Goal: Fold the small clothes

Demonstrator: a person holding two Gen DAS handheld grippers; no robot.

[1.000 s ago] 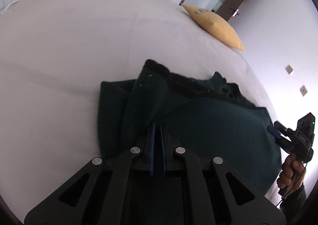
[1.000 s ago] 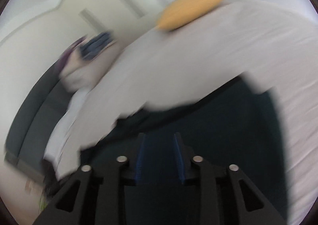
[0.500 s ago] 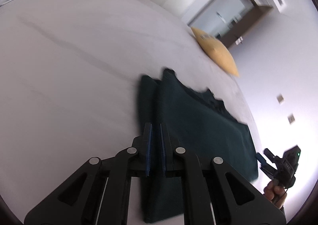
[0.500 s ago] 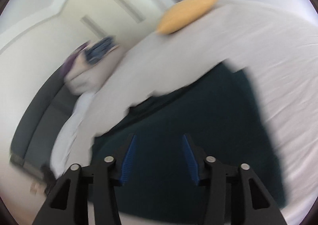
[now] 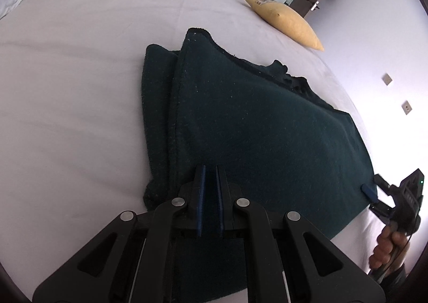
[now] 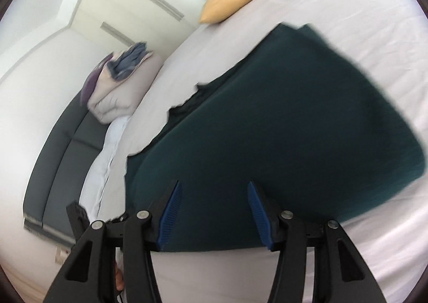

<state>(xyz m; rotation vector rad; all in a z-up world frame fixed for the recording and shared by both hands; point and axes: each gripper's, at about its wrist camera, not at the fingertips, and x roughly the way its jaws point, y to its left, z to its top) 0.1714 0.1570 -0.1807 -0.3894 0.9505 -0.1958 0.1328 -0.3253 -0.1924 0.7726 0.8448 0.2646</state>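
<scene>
Beside a yellow pillow [image 5: 286, 22], the dark green garment [image 5: 267, 137] lies folded as the left gripper [image 5: 210, 196] stays nearly closed, apparently pinching its near edge, while the right gripper [image 6: 212, 212], jaws just widened, holds nothing

A plain dark teal garment [image 5: 267, 126] lies on a white bed [image 5: 80, 62]; the pillow [image 5: 286, 22] is mustard yellow; the claw pads [image 6: 171, 212] are blue.

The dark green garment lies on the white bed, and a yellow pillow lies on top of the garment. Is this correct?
Not fully. The dark green garment does lie on the white bed, but the yellow pillow is not on it. The left wrist view shows the pillow apart from the garment, farther away near the bed's edge, with bare sheet between them. The right wrist view agrees.
</scene>
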